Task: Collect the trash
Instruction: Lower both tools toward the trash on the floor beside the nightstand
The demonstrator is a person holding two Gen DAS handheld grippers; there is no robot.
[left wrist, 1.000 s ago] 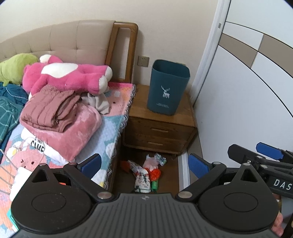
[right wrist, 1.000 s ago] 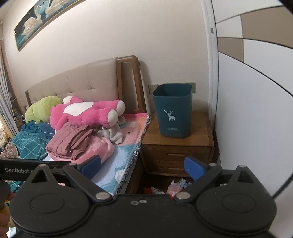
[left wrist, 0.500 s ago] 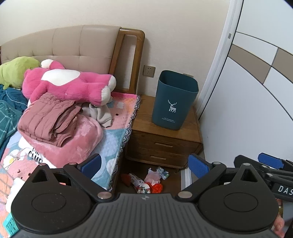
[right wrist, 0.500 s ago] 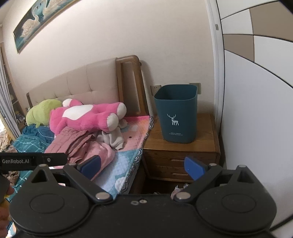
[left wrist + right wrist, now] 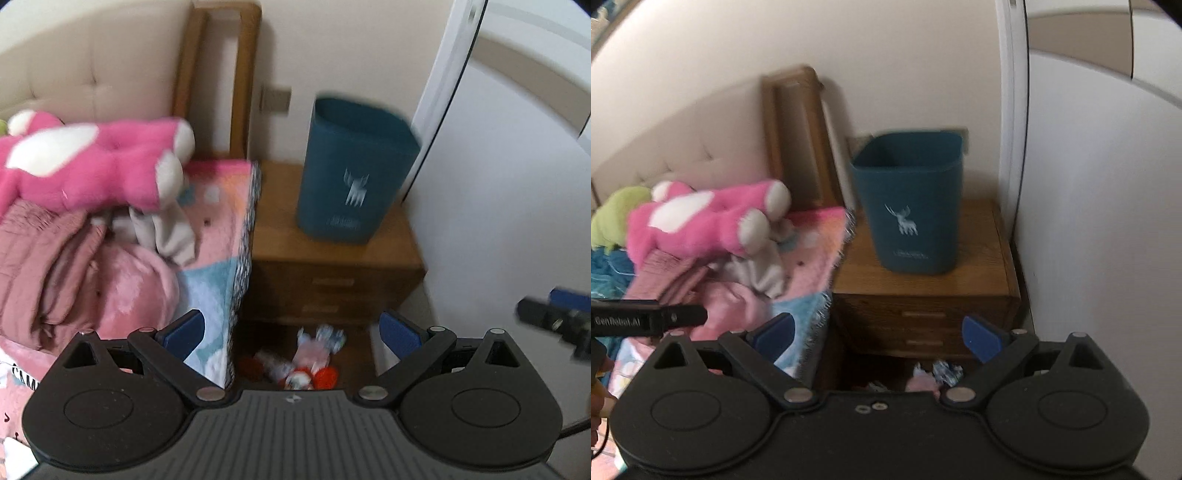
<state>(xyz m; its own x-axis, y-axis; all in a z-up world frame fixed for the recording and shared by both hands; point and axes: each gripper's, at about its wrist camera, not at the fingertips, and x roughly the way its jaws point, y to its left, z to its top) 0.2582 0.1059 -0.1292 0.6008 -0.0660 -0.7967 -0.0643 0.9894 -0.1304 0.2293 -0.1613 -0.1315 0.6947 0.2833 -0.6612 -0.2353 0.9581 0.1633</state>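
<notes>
A pile of trash wrappers (image 5: 303, 358), red, pink and white, lies on the floor in front of the wooden nightstand (image 5: 332, 258); part of it shows in the right wrist view (image 5: 931, 374). A dark teal bin (image 5: 354, 173) with a white deer print stands on the nightstand and also shows in the right wrist view (image 5: 910, 203). My left gripper (image 5: 291, 330) is open and empty, above the pile. My right gripper (image 5: 877, 334) is open and empty, facing the nightstand drawers. The right gripper shows at the right edge of the left wrist view (image 5: 554, 317).
A bed (image 5: 214, 221) with a pink plush toy (image 5: 92, 162), folded pink clothes (image 5: 55, 258) and a blanket lies to the left. A white wardrobe door (image 5: 498, 184) stands to the right. The floor gap between bed and wardrobe is narrow.
Both grippers have moved closer to the nightstand and bin, which look larger now. The views are motion-blurred. Both grippers stay open.
</notes>
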